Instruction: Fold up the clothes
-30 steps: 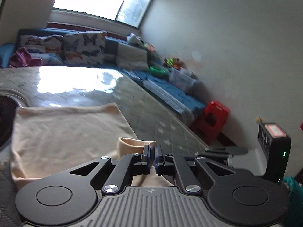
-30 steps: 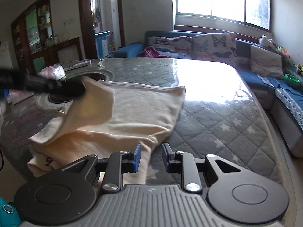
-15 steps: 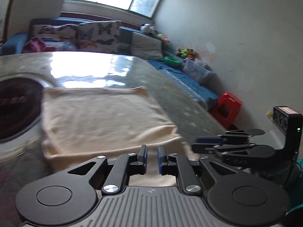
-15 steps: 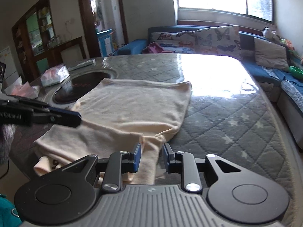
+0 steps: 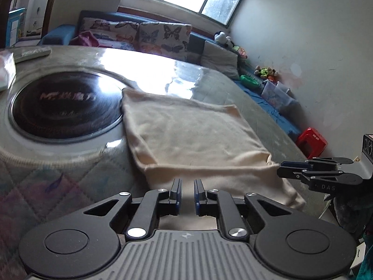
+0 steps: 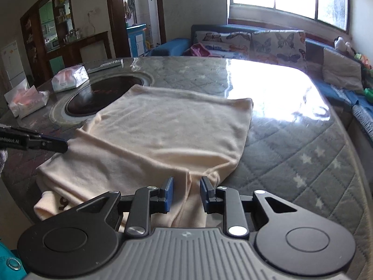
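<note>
A cream garment lies folded on the round quilted table; it also shows in the right wrist view. Its near part hangs over the table's near edge. My left gripper is open and empty, just above the garment's near left edge. My right gripper is open, its jaws either side of a hanging fold without gripping it. The right gripper also shows in the left wrist view, and the left gripper's tip shows in the right wrist view.
A dark round hotplate is set into the table beside the garment. Tissue packs and a flat remote lie at the far left. A sofa with butterfly cushions stands behind. A red stool stands by the wall.
My left gripper let go of the garment's folded edge, opened, and pulled back left. The fold now lies flat. My right gripper opened a little wider.
</note>
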Available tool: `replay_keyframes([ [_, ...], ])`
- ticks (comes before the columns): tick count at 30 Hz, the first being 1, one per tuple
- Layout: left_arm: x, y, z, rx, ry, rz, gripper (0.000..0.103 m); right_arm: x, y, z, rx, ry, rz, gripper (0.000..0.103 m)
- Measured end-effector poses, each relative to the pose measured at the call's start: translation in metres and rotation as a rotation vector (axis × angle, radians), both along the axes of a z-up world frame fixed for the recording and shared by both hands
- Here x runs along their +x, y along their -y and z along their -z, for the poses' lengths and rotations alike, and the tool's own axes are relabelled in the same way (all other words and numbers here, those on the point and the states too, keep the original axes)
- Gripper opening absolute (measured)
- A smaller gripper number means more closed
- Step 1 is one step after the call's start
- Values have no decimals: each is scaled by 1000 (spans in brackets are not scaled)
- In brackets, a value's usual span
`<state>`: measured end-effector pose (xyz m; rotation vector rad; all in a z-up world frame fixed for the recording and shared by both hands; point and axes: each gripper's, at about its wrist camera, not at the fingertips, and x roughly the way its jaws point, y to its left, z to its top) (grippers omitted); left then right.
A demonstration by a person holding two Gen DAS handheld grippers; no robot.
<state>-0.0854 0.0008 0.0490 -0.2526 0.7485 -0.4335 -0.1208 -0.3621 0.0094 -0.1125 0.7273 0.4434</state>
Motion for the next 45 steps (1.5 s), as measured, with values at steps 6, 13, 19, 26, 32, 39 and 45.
replay_keyframes([
  [6,27,7,7,-3,7,5,13,4,-16,-7,14,24,-49,23],
  [13,32,-8,20,-18,-40,-21,11,12,-21,11,4,-27,-51,23],
  [19,47,-13,8,-36,-9,-33,11,12,-16,8,20,-34,-50,23],
  [26,65,-31,26,-32,-73,-92,10,13,-14,9,23,-38,-48,23],
  [32,64,-31,22,12,-52,-68,11,11,-14,3,26,-25,-71,23],
  [39,44,-16,8,85,6,-10,15,4,-17,7,-30,-16,-93,23],
  [45,3,1,-7,159,67,120,22,-11,-17,1,-16,-23,-136,23],
])
